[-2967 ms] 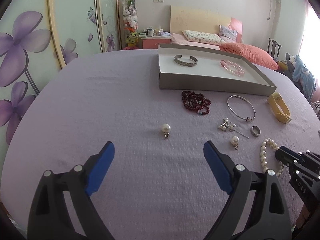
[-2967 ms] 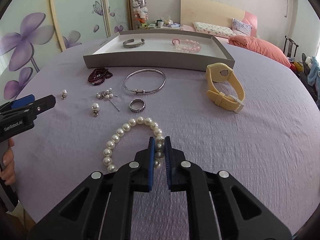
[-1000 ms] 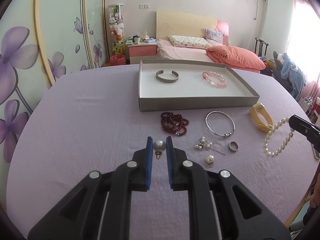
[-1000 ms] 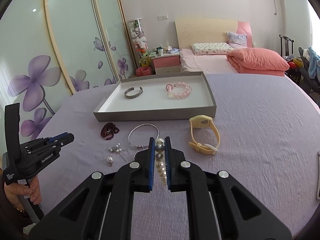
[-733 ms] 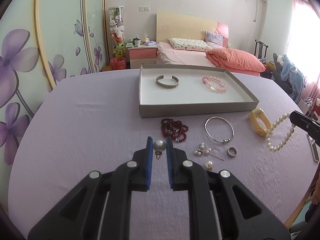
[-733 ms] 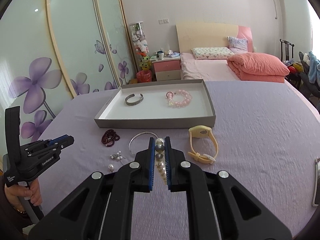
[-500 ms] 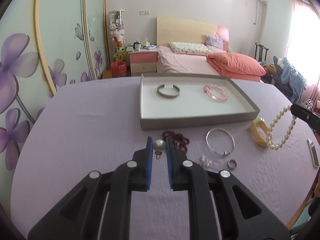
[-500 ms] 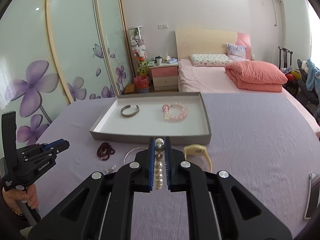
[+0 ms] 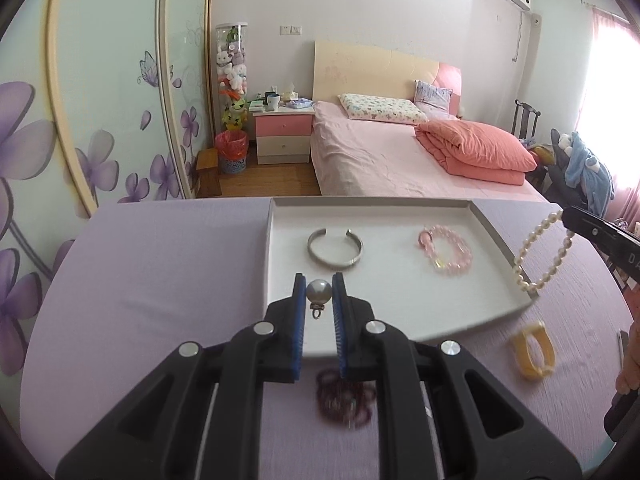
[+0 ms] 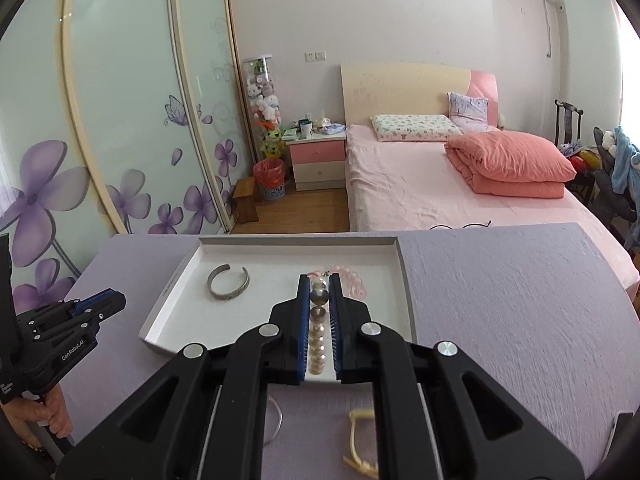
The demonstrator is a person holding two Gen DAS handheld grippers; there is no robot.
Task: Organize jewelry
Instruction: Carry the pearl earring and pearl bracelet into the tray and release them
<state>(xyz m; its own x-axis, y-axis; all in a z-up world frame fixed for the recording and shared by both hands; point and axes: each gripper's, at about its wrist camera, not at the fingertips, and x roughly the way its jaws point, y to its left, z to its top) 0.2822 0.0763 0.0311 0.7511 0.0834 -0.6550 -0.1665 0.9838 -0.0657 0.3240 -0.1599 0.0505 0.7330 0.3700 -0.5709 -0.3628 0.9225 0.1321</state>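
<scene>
- Left wrist view shows my left gripper (image 9: pixel 319 294) over the near edge of the tray (image 9: pixel 496 240), its blue pads nearly together and pinching a pearl earring (image 9: pixel 318 292) by the ball, the little hook hanging below.
- Right wrist view shows my right gripper (image 10: pixel 319 294) clamped tight on a pearl bracelet (image 10: pixel 318 344); the loop dangles beneath the jaws, above the near right part of the tray.
- Inside the tray, a silver cuff (image 9: pixel 335 246) lies toward the left and a pink bead bracelet (image 9: pixel 446 250) toward the right.
- To do this step well, I judge I should carry each piece to bare white floor in the tray, clear of the cuff and the pink beads, and come down low before letting go.
- The earring will likely roll if dropped from height, so I want it almost touching the tray first.
- The bracelet is limp; I should lower its hanging end first so that it coils instead of draping over the tray wall.
- Outside the tray, on the near side, a dark red bead string (image 9: pixel 344 396) and a yellow watch (image 9: pixel 532 354) are not yet put away.
</scene>
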